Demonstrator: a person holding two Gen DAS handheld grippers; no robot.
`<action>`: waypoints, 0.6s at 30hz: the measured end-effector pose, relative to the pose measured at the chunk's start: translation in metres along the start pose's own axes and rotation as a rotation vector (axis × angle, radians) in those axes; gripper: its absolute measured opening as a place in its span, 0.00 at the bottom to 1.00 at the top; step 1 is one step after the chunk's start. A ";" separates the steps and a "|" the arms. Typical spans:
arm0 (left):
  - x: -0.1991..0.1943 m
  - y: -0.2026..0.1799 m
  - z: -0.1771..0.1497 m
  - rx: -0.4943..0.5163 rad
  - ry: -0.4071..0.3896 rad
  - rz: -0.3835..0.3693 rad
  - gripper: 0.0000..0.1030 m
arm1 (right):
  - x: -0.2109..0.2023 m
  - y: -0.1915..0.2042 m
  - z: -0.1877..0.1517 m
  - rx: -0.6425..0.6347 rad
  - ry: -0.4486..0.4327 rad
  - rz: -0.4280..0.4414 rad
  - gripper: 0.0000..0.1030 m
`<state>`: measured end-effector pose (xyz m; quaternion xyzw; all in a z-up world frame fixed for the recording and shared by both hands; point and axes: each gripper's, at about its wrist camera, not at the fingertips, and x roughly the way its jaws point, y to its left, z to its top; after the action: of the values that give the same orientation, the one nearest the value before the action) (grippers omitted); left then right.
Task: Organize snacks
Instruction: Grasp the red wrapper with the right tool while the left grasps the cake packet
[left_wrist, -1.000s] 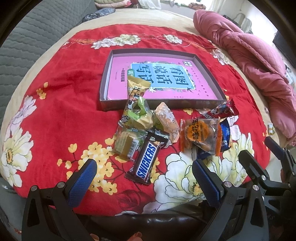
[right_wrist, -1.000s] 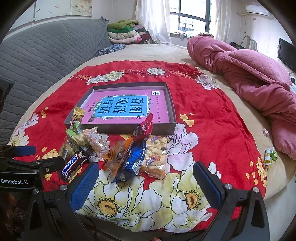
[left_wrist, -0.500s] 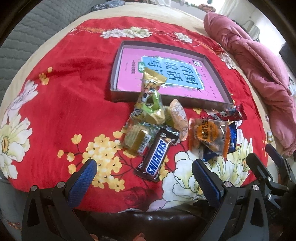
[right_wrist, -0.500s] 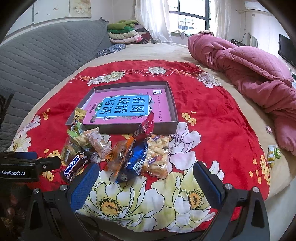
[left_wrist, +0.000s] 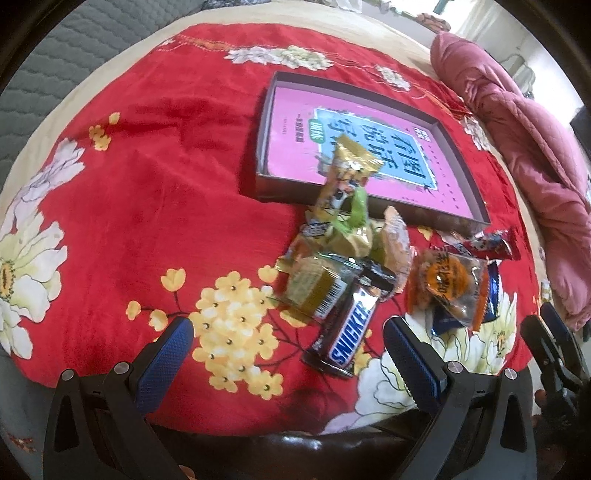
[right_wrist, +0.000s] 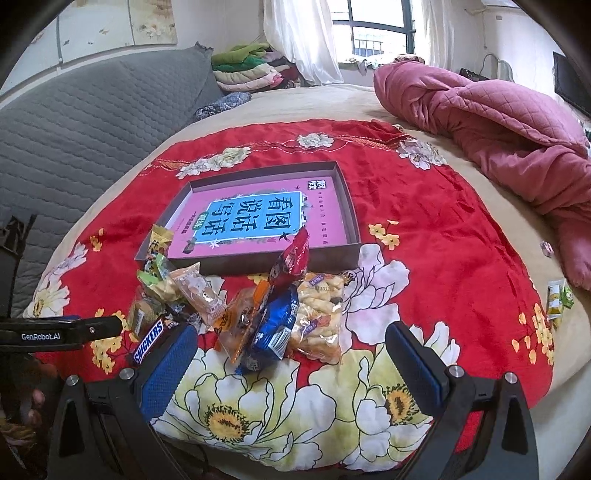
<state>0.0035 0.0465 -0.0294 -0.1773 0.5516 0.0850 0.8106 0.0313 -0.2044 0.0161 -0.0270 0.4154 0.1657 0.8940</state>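
A pile of wrapped snacks lies on a red flowered cloth (left_wrist: 140, 192) in front of a shallow box (left_wrist: 466, 170) with a pink and blue printed bottom. In the left wrist view a Snickers bar (left_wrist: 349, 332) is nearest, with a green-wrapped cake (left_wrist: 317, 288), a gold-wrapped snack (left_wrist: 345, 177) leaning on the box wall, and an orange packet (left_wrist: 448, 284). My left gripper (left_wrist: 286, 356) is open just short of the Snickers bar. The right wrist view shows the box (right_wrist: 352, 218), a blue packet (right_wrist: 273, 328), a red packet (right_wrist: 293, 258) and a clear cracker bag (right_wrist: 321, 314). My right gripper (right_wrist: 290, 365) is open and holds nothing.
The cloth covers a beige bed (right_wrist: 317, 103). A rumpled pink quilt (right_wrist: 498, 129) lies at the right, a grey quilted cover (right_wrist: 85, 118) at the left. Small green and white packets (right_wrist: 557, 299) sit near the right bed edge. Folded clothes (right_wrist: 247, 70) are stacked by the window.
My left gripper has moved forward and left, so the snack pile has drawn nearer and shifted right in its view. The right gripper has barely moved. Both stay open.
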 end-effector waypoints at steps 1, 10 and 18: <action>0.002 0.001 0.001 -0.003 0.004 -0.002 0.99 | 0.001 -0.001 0.000 0.007 0.001 0.002 0.99; 0.020 -0.003 0.006 0.051 0.003 -0.040 0.99 | 0.009 -0.009 0.008 0.036 -0.022 0.022 0.99; 0.029 -0.001 0.010 0.065 -0.004 -0.035 0.99 | 0.030 -0.015 0.021 0.059 -0.011 0.017 0.99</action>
<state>0.0234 0.0472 -0.0526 -0.1602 0.5491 0.0531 0.8185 0.0696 -0.2060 0.0057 0.0037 0.4153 0.1611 0.8953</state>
